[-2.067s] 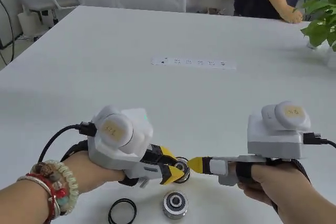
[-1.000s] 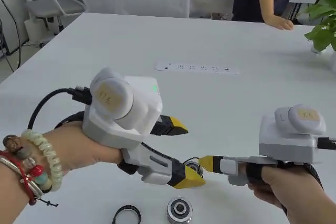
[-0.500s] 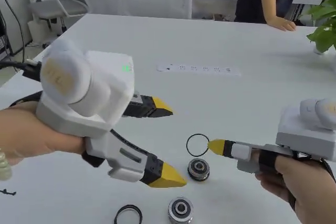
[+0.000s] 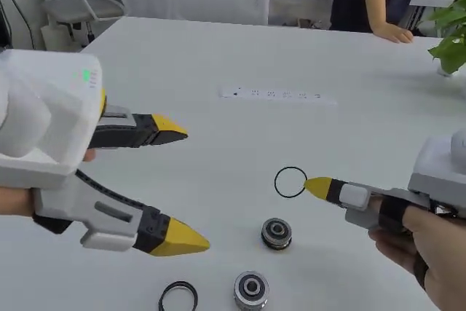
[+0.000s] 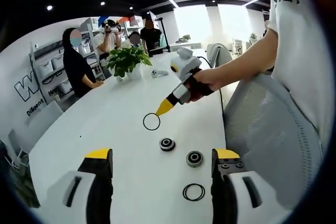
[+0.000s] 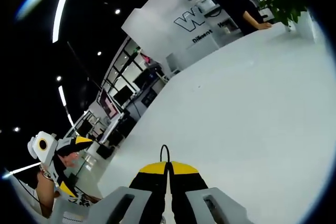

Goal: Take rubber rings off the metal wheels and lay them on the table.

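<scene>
**Q:** What's changed?

**Me:** Since half a second ago my left tongs have swung up and to the left, away from the far wheel. They hang released, jaws wide apart. The wheel sits on the table, and the freed ring has drifted farther from it with my right tongs.

**Q:** Walk me from the near edge outward.

**Me:** Nearest, a loose ring lies flat on the table, with the near wheel just to its right. A little farther off is the far wheel. Beyond that, the right tongs are clenched on one edge of the freed ring. I can't tell whether it touches the tabletop. Well beyond lies a power strip.

**Q:** How will the ring handle?

**Me:** Light, thin and floppy, I'd judge. It may sag or cling to the pads, so a pinch on one edge is plenty. I'd lower it flat before letting go. The wheels look dense, hard and smooth, and would likely roll if tipped on edge, so I'd take those across the flat faces.
</scene>
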The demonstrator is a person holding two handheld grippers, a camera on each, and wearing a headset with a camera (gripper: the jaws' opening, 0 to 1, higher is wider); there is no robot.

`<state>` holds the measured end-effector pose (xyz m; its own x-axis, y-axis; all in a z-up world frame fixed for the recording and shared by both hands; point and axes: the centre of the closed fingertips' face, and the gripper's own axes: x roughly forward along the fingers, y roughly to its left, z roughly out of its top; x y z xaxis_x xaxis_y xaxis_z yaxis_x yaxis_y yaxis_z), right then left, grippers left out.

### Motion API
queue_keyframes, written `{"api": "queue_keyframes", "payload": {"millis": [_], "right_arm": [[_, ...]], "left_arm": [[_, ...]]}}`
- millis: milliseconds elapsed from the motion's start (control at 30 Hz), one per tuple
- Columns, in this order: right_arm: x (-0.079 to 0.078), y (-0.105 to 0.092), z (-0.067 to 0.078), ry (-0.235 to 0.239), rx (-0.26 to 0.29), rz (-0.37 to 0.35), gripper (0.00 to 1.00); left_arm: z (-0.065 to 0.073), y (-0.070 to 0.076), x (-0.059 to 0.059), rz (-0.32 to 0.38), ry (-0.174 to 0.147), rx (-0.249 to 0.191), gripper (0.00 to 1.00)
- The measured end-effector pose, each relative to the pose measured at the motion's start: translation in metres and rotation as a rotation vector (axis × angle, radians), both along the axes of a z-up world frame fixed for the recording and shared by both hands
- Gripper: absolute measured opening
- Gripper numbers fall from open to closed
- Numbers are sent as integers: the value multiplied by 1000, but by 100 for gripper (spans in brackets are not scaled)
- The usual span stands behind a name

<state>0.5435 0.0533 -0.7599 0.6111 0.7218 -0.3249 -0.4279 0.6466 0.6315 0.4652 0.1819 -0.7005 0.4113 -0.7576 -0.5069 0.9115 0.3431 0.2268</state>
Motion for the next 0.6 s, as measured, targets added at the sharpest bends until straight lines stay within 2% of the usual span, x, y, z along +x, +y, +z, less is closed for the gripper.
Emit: {"api": "queue_keyframes", "payload": {"millis": [333,500,600], "right_arm": [[-1,0,15,-32,33,-4,0],[-3,1,24,-54,50,1,0],[-3,2,28,-64,59,5,0]], "left_arm": [[-3,30,-9,91,2,-11,79],[-14,52,-17,164,21,5,80],[-17,61,-22,199,35,-8,80]]}}
